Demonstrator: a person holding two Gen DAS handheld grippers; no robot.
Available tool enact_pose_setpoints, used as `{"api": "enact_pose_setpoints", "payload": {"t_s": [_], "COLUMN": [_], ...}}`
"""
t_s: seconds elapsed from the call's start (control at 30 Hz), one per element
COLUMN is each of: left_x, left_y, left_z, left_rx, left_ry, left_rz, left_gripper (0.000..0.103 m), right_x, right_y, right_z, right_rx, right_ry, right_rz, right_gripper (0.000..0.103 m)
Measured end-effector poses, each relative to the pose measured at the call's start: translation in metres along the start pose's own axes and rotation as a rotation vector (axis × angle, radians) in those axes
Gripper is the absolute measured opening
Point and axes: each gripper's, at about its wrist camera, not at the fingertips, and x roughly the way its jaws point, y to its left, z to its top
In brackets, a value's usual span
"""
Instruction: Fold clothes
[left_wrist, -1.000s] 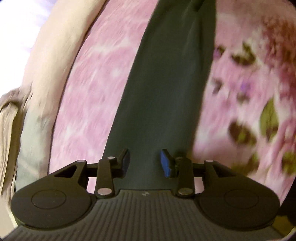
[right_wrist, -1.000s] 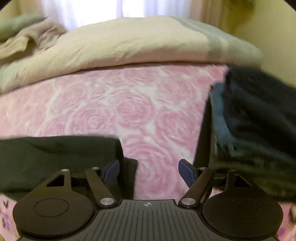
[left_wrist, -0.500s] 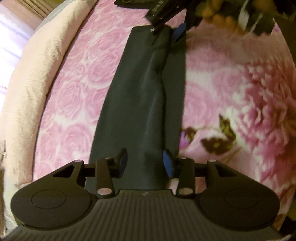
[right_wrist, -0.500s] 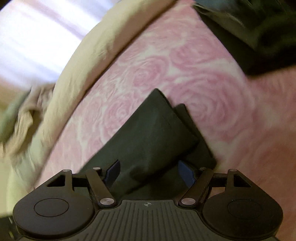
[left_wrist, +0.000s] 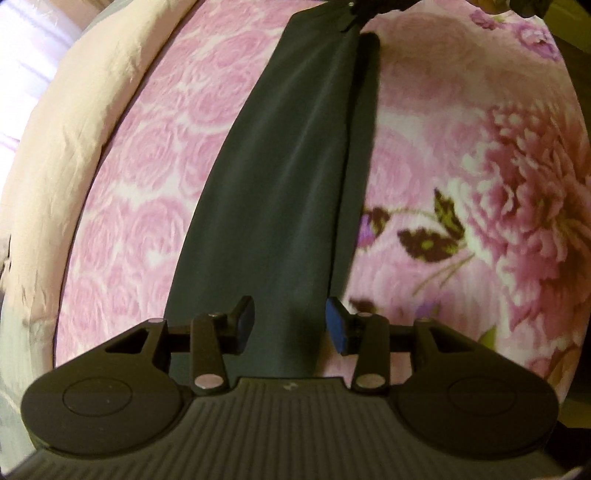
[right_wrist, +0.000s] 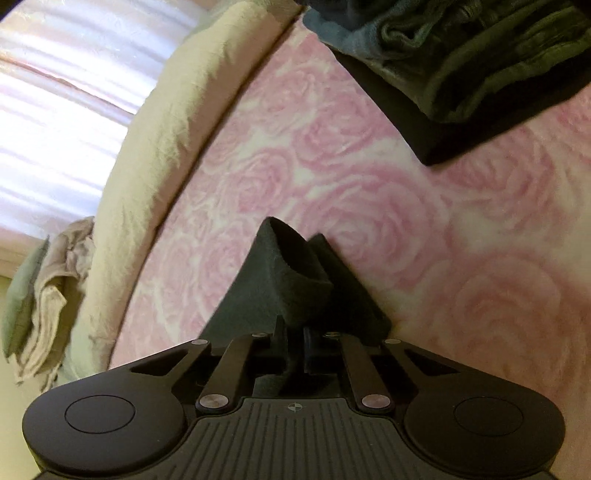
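Observation:
A long dark garment (left_wrist: 288, 177), folded into a narrow strip, lies on the pink rose-patterned bedspread (left_wrist: 147, 192). My left gripper (left_wrist: 290, 321) is open, its blue-padded fingers straddling the strip's near end without pinching it. At the strip's far end the right gripper (left_wrist: 354, 9) shows at the top edge of the left wrist view. In the right wrist view my right gripper (right_wrist: 294, 347) is shut on the dark garment's end (right_wrist: 291, 284), which bunches up between the fingers.
A cream duvet (right_wrist: 155, 147) runs along the bed's far side, with crumpled light cloth (right_wrist: 48, 295) beside it. A stack of folded dark clothes (right_wrist: 472, 66) sits at the upper right. A large flower print (left_wrist: 509, 206) covers the bedspread on the right.
My right gripper has closed on the garment's end, which was only between open fingers before. The left gripper has held its place over the near end, still open.

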Motion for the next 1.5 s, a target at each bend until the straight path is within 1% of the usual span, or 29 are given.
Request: {"api": "enact_pose_setpoints", "payload": {"t_s": [0.07, 0.17, 0.23, 0.3, 0.33, 0.43, 0.53, 0.63, 0.67, 0.73, 0.77, 0.8, 0.87, 0.9, 0.97, 1.13, 1.23, 1.3, 1.33, 1.43, 1.5], "left_x": [-0.002, -0.007, -0.01, -0.013, -0.015, -0.022, -0.027, -0.031, -0.031, -0.031, -0.031, -0.031, -0.032, -0.033, -0.035, -0.04, -0.039, -0.036, -0.035, -0.032, -0.029], "left_y": [0.0, 0.002, 0.003, 0.003, 0.003, 0.005, 0.003, 0.0, -0.001, -0.003, -0.005, -0.006, -0.007, -0.006, -0.004, 0.002, 0.008, 0.016, 0.02, 0.039, 0.05], "left_z": [-0.007, -0.021, -0.032, -0.044, -0.051, -0.067, -0.084, -0.101, -0.107, -0.121, -0.128, -0.136, -0.154, -0.165, -0.188, -0.245, -0.272, -0.288, -0.296, -0.312, -0.318], "left_rx": [-0.01, -0.033, -0.049, -0.052, -0.057, -0.102, -0.12, -0.131, -0.135, -0.137, -0.134, -0.13, -0.12, -0.11, -0.091, -0.043, 0.043, 0.089, 0.11, 0.093, 0.062], "left_ry": [0.012, 0.032, 0.05, 0.072, 0.085, 0.108, 0.13, 0.129, 0.128, 0.132, 0.133, 0.133, 0.128, 0.118, 0.097, 0.045, 0.005, -0.002, -0.005, -0.006, -0.003], "left_rz": [0.006, 0.019, 0.028, 0.044, 0.054, 0.076, 0.104, 0.134, 0.14, 0.15, 0.153, 0.155, 0.158, 0.162, 0.168, 0.185, 0.209, 0.214, 0.217, 0.216, 0.205], "left_gripper": [0.038, 0.039, 0.039, 0.039, 0.039, 0.039, 0.039, 0.043, 0.044, 0.045, 0.045, 0.045, 0.045, 0.045, 0.045, 0.045, 0.045, 0.045, 0.045, 0.045, 0.045], "right_x": [0.01, 0.011, 0.015, 0.019, 0.017, 0.011, 0.015, 0.01, 0.007, 0.002, -0.001, -0.004, -0.004, -0.001, 0.01, 0.054, 0.079, 0.096, 0.103, 0.118, 0.122], "right_y": [-0.003, -0.002, -0.005, -0.014, -0.015, -0.007, -0.009, 0.0, 0.005, 0.013, 0.017, 0.02, 0.032, 0.037, 0.054, 0.116, 0.152, 0.177, 0.191, 0.218, 0.23], "right_z": [-0.002, -0.004, -0.004, 0.0, 0.002, 0.005, 0.001, -0.012, -0.019, -0.039, -0.049, -0.061, -0.091, -0.107, -0.147, -0.253, -0.311, -0.341, -0.354, -0.383, -0.382], "right_rx": [0.026, 0.022, -0.012, 0.034, 0.063, 0.018, 0.013, -0.038, -0.065, -0.074, -0.078, -0.076, -0.092, -0.086, -0.077, -0.182, -0.309, -0.44, -0.536, -0.756, -0.782], "right_ry": [0.018, 0.036, 0.064, 0.072, 0.064, 0.037, 0.033, 0.019, 0.011, 0.008, 0.007, 0.0, 0.035, 0.062, 0.137, 0.324, 0.374, 0.397, 0.411, 0.423, 0.374], "right_rz": [-0.035, -0.058, -0.109, -0.12, -0.113, -0.093, -0.108, -0.15, -0.165, -0.173, -0.177, -0.171, -0.138, -0.103, -0.006, 0.221, 0.306, 0.355, 0.378, 0.382, 0.408], "right_gripper": [0.005, 0.005, 0.006, 0.005, 0.006, 0.006, 0.006, 0.007, 0.01, 0.036, 0.06, 0.062, 0.062, 0.062, 0.062, 0.062, 0.062, 0.062, 0.062, 0.062, 0.062]}}
